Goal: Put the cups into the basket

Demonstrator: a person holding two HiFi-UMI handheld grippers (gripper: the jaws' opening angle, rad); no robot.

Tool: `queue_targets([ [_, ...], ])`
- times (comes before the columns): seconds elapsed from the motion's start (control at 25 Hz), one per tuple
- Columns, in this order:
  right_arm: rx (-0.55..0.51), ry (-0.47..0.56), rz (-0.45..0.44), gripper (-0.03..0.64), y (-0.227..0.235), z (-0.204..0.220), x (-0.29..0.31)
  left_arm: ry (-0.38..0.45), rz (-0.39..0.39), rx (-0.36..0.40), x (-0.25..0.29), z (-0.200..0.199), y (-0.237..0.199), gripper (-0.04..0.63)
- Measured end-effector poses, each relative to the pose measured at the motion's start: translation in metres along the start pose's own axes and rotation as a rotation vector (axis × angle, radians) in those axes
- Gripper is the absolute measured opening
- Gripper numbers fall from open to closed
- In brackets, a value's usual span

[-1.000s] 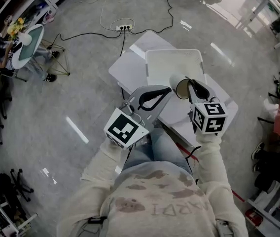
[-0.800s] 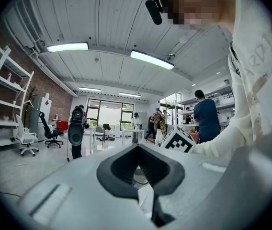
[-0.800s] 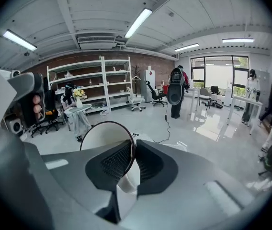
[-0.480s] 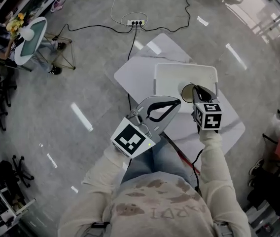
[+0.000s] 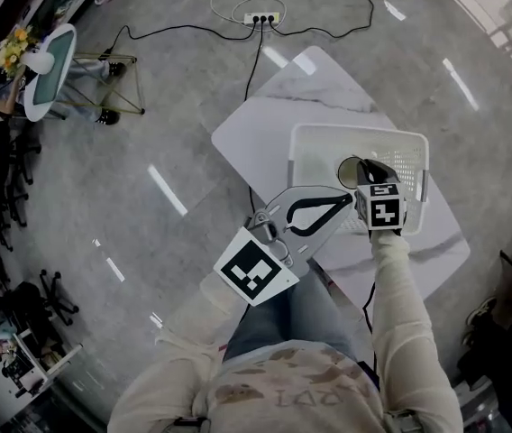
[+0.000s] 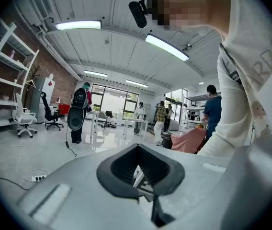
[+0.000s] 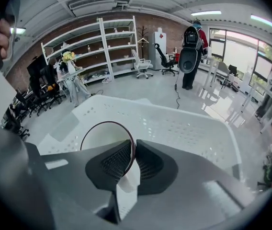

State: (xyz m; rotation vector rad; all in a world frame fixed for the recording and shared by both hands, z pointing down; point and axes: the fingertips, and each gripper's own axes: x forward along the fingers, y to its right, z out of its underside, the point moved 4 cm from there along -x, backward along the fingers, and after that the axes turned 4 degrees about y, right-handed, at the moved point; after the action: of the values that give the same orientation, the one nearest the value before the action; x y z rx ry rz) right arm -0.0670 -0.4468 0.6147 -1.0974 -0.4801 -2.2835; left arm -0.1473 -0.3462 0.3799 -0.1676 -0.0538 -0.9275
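Note:
A white cup with a dark rim hangs tilted over the near part of the white perforated basket. My right gripper is shut on the cup's rim, one pad inside and one outside. In the right gripper view the cup opens toward the camera, with the basket spread out just beyond my right gripper. My left gripper is shut and holds nothing. It hovers by the table's near edge, pointing right toward the basket, and in the left gripper view my left gripper faces out into the room.
The basket stands on a white marble-look table. A power strip with cables lies on the grey floor beyond it. A round side table and office chairs line the left. Several people stand far off.
My right gripper has carried the cup forward, from the basket's near edge to over its inside. The left gripper followed forward and to the right, still shut.

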Motion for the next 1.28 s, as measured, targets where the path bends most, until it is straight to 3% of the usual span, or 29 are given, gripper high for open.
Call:
queue_targets([
  [0.48,-0.094,-0.164,-0.053,0.058,0.014,0.047,0.088,-0.053,-0.016,-0.083,0.02,0.049,-0.03,0.0],
  [0.92,-0.125,-0.185,-0.08,0.058,0.009,0.064,0.109,-0.081,-0.032,-0.113,0.016,0.072,-0.035,0.0],
  [1.28,-0.098,-0.147,-0.069,0.078,0.009,0.057,0.098,-0.078,-0.024,-0.078,0.012,0.063,-0.026,0.0],
])
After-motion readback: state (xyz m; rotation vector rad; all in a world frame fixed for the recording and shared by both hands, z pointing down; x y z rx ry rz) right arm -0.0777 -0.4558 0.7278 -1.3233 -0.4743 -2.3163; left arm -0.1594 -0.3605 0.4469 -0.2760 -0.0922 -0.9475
